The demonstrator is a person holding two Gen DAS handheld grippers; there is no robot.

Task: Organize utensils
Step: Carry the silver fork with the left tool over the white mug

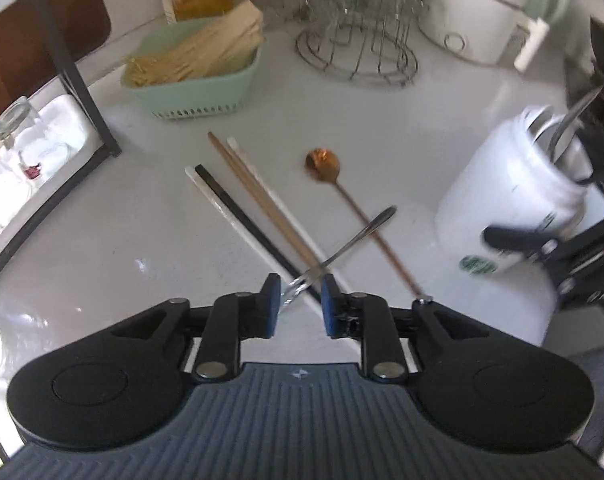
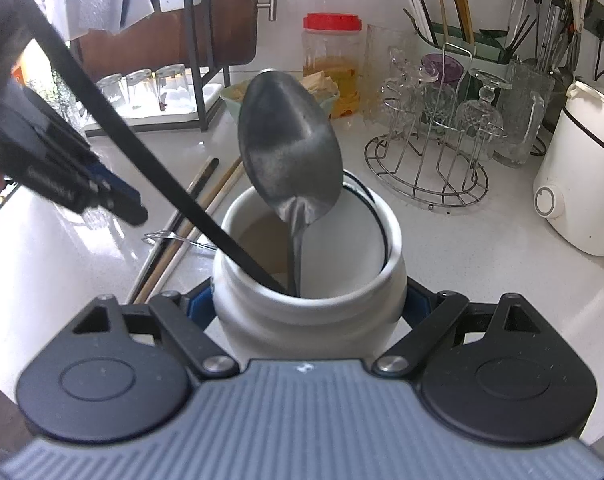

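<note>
The right hand-held gripper (image 2: 308, 308) is clamped on the white ceramic utensil jar (image 2: 308, 280), its blue pads pressed against the jar's sides just below the rim, evidently to steady the jar while utensils are loaded. Inside the jar stand a large steel spoon (image 2: 289, 148), bowl upward, and a black chopstick (image 2: 141, 148) leaning out toward 10 o'clock. The left hand-held gripper (image 1: 300, 300) hangs low over the counter (image 1: 141, 240) with its jaws standing narrowly apart; a silver spoon (image 1: 350, 240) handle lies between them, and no pad is seen pressing on it, so nothing is held. In the left wrist view the remaining utensils lie loose at 12 o'clock of that gripper: a white chopstick (image 1: 205, 196), a black chopstick (image 1: 229, 204), a brown chopstick (image 1: 253, 184) over another white one, and a copper long-handled spoon (image 1: 322, 164) crossed by the silver spoon. The crossing suggests the silver spoon should be lifted first, since it lies on top. Open counter lies at 9 o'clock of the pile; a green basket of wooden sticks (image 1: 197, 76) and a wire glass rack (image 1: 358, 52) bound it at 11 and 1 o'clock. The jar sits at 3 o'clock, near, with a clear path. The leaning chopstick narrows the jar's mouth on the side facing the left gripper, a likely snag.
</note>
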